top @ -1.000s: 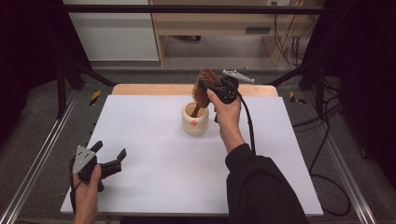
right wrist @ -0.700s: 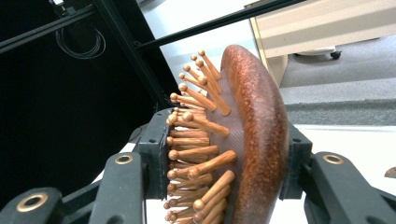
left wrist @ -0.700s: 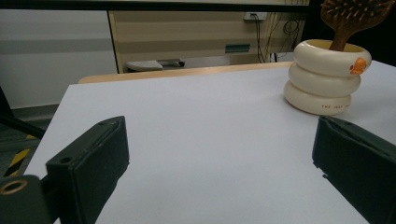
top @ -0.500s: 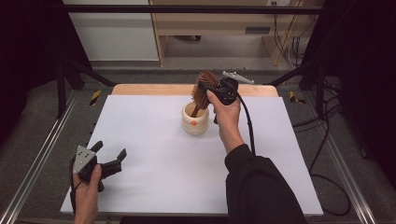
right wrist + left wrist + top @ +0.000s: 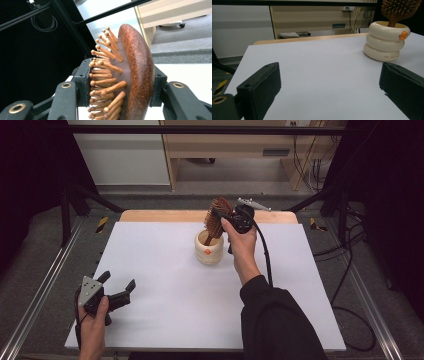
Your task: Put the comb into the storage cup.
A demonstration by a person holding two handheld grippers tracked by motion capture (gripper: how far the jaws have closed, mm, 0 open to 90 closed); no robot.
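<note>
Above the cup [image 5: 209,248], the right tool [image 5: 227,217] clamps the brush [image 5: 217,216] by its stiff, likely light head, handle down in the cup, while the left tool [image 5: 120,292], well apart from the cup, gapes empty.

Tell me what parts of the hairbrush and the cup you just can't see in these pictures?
- Hairbrush handle: hidden inside the cream cup in the high view and left gripper view.
- Brush head top: cut off by the upper edge in the left gripper view.
- Bristle side: partly covered by the right hand-held gripper in its own view.
- Cup lettering: red print too small to read in the left gripper view.
- Cup's inside bottom: hidden by its rim.
</note>
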